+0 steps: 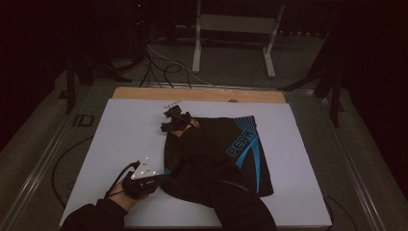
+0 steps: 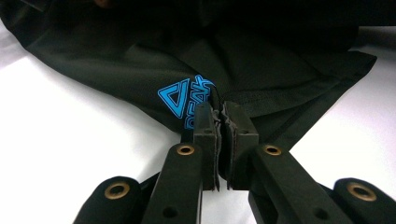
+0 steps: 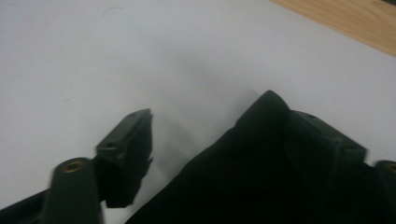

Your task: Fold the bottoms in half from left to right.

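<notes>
Meanwhile the left gripper (image 2: 220, 122) pinches the black shorts (image 1: 231, 154); the right gripper (image 3: 219, 140) gapes over a corner.

A black garment (image 1: 216, 154) with blue stripes and blue "PEAK" lettering lay spread and partly rumpled on the white sheet, its near left edge bearing a blue triangle logo (image 2: 175, 96).

Your left gripper (image 2: 221, 140) sits low at your near left, jaws pinched together; your right gripper (image 3: 219, 149) reaches far forward, jaws apart.
</notes>
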Demonstrator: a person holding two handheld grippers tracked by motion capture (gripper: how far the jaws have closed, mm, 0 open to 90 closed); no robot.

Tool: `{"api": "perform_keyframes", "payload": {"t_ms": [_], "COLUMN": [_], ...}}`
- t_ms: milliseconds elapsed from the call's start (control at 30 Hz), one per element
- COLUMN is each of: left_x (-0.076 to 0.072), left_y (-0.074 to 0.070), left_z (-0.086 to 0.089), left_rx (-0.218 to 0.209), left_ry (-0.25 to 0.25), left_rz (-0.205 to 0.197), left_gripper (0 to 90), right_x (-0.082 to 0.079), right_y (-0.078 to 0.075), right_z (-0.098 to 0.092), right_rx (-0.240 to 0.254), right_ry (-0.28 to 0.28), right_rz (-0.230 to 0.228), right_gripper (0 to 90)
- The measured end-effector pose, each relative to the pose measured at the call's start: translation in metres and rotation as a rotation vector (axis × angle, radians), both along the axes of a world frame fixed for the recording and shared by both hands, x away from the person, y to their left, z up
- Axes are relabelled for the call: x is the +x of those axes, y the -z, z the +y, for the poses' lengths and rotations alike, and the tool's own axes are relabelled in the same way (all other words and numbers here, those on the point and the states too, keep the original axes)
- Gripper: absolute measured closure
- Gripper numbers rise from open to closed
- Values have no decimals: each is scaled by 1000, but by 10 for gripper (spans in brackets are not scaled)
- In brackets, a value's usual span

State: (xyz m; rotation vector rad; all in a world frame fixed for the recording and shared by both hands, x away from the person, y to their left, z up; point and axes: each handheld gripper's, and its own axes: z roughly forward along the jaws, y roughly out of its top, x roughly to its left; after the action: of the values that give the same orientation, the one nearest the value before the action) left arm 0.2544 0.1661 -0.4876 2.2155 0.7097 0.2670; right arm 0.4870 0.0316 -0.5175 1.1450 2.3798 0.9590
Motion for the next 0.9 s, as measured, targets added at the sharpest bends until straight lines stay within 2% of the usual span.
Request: {"api": "perform_keyframes", "payload": {"t_ms": [233,333,433,633,767,900], "left_x": [0,0,0,0,0,-1], "left_y": [0,0,0,1,1,1], "left_z": [0,-1,-1,-1,-1,-2], "left_rx": [3,0,7,10,8,-1], "left_ry": [4,1,2,5,5,4], "left_rz": [5,5,3,3,4,5], "left_gripper": [855,855,855,855,855,855], "right_x": [2,2,0,-4,-8,-7], "right_y": [-1,-1,0,2,3,2], "right_z": [5,7,11,15,17,11], "right_rx": [-72,-105,-150,-185,-224,-206], "right_ry": [53,58,57,55,73,76], "right_rz": [-2,-6,-33,-77,-121,-121], "right_gripper": [418,439,451,474,635,766]}}
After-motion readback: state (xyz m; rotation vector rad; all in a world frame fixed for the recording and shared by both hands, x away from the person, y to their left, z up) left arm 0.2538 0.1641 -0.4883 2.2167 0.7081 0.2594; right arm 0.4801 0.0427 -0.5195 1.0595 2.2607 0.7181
